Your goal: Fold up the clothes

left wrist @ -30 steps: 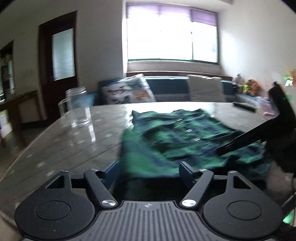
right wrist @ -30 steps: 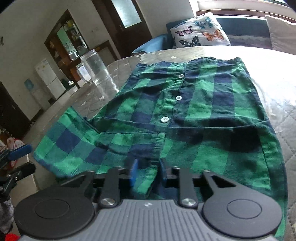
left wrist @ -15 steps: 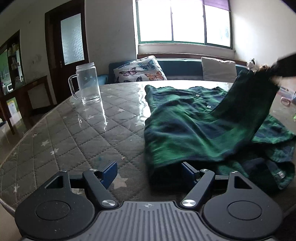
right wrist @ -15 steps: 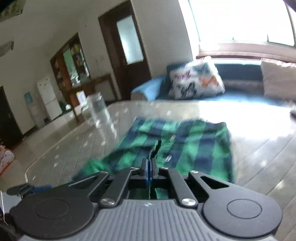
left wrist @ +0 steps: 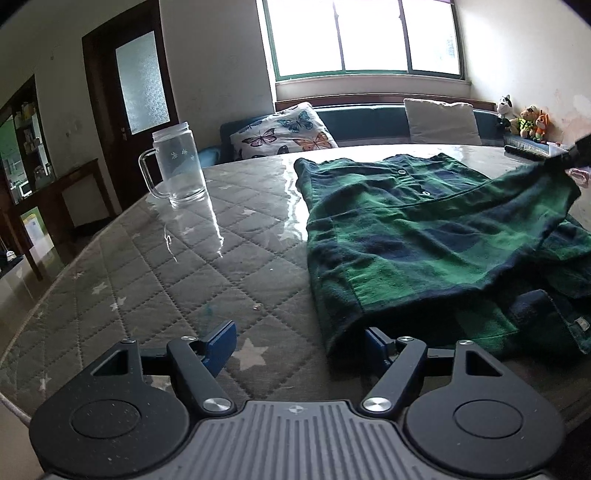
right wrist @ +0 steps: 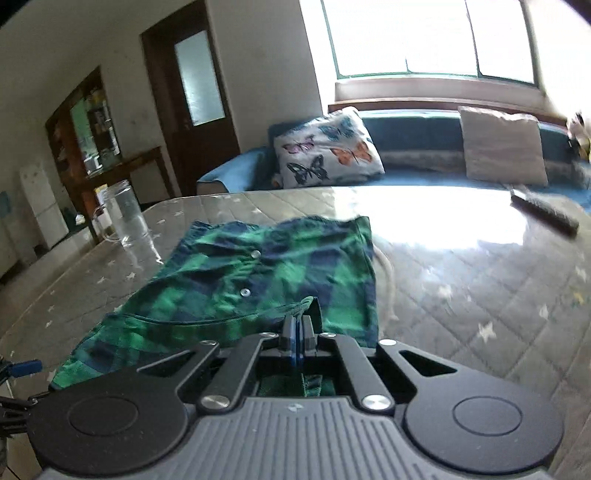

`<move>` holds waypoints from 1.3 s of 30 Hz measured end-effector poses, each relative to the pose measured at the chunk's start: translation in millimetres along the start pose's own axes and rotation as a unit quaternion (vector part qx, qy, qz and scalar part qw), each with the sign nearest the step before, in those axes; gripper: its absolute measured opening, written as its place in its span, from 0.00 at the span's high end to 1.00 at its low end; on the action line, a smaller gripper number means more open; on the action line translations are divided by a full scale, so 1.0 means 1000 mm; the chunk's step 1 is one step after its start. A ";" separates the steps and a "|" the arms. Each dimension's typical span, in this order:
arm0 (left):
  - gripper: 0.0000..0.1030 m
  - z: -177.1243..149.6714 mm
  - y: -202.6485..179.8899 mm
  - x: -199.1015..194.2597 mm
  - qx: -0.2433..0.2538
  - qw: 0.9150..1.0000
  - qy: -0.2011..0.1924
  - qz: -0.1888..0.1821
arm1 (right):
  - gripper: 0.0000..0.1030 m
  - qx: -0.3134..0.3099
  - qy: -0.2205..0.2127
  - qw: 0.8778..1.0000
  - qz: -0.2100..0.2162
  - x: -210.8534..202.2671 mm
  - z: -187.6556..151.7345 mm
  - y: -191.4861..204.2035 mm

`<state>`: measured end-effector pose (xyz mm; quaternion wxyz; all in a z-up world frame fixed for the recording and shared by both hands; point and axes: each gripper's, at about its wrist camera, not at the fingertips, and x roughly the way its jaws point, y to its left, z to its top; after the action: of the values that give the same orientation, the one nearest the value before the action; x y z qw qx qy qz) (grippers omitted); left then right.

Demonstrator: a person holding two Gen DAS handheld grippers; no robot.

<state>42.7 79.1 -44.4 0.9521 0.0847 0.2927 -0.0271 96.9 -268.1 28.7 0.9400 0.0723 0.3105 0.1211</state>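
A living room with a bright window (left wrist: pixel 364 35), a dark door (left wrist: pixel 129 99) and a blue sofa (left wrist: pixel 369 123) carrying a butterfly cushion (left wrist: pixel 282 131) lies behind a desk (left wrist: pixel 166 266) covered by a quilted, star-patterned cloth under a glossy sheet. A clear glass mug (left wrist: pixel 179 166) with a handle stands on the desk, left of the garment and apart from it. The green and navy checked shirt (left wrist: pixel 424 236) lies on the right part of the desk, button row facing up. The left hand-held gripper (left wrist: pixel 299 338) is released: its blue pads stand wide apart just above the desk, the right pad at the near hem of the shirt, nothing pressed between them. The right hand-held gripper (right wrist: pixel 297 332) is clenched on a fold of the shirt (right wrist: pixel 258 280); the pinched edge rises off the desk, and in the left wrist view this raised portion drapes over the rest of the garment. A dark remote control (right wrist: pixel 543 212) lies on the far right of the desk, well apart from the shirt.
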 end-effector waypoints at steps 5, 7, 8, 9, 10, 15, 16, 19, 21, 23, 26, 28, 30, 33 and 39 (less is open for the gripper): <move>0.27 0.001 0.010 -0.009 0.001 1.000 -0.003 -0.006 | 0.99 0.010 0.031 0.999 -0.021 0.018 -0.020 -0.009; 0.27 0.001 0.016 -0.016 0.003 1.000 -0.007 -0.011 | 0.99 0.014 0.039 0.999 -0.025 0.021 -0.024 -0.013; 0.27 0.002 0.018 -0.021 0.005 1.000 -0.010 -0.013 | 0.99 0.016 0.039 0.999 -0.026 0.021 -0.026 -0.014; 0.27 0.003 0.021 -0.025 0.005 1.000 -0.014 -0.014 | 0.99 0.016 0.037 0.999 -0.029 0.019 -0.026 -0.015; 0.27 0.004 0.024 -0.029 0.006 1.000 -0.018 -0.014 | 0.99 0.014 0.032 0.999 -0.031 0.018 -0.026 -0.014; 0.30 0.020 0.033 -0.032 -0.005 0.999 -0.036 -0.011 | 0.99 0.009 0.014 0.999 -0.043 0.012 -0.023 -0.014; 0.32 0.024 0.033 -0.030 -0.006 0.999 -0.038 -0.010 | 0.99 0.012 0.018 0.999 -0.040 0.012 -0.022 -0.015; 0.43 0.037 0.030 -0.014 -0.013 0.999 -0.039 -0.023 | 0.95 0.022 0.024 0.999 -0.020 0.014 -0.023 -0.015; 0.49 0.043 0.026 0.002 -0.012 0.999 -0.035 -0.033 | 0.91 0.013 0.023 0.999 -0.025 0.015 -0.023 -0.012; 0.53 0.047 0.022 0.017 -0.014 0.998 -0.027 -0.047 | 0.74 0.012 0.025 0.999 -0.024 0.017 -0.023 -0.011; 0.56 0.048 0.016 0.035 -0.019 0.998 -0.014 -0.061 | 0.66 0.002 0.031 0.999 -0.031 0.021 -0.024 -0.011; 0.57 0.045 0.012 0.041 -0.018 0.998 -0.008 -0.067 | 0.66 0.003 0.038 0.999 -0.032 0.023 -0.027 -0.013; 0.58 0.042 0.005 0.045 -0.011 0.997 -0.005 -0.071 | 0.66 0.002 0.045 0.998 -0.032 0.024 -0.030 -0.014; 0.58 0.038 -0.002 0.046 0.004 0.998 -0.003 -0.070 | 0.66 -0.003 0.049 0.998 -0.030 0.026 -0.031 -0.013; 0.56 0.038 -0.002 0.043 0.004 0.998 -0.007 -0.061 | 0.66 -0.017 0.050 0.998 -0.019 0.033 -0.029 -0.005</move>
<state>98.9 69.8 -37.8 0.9502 0.0707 0.2909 -0.0865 106.1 -261.9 -14.7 0.9266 0.0443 0.3562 0.1120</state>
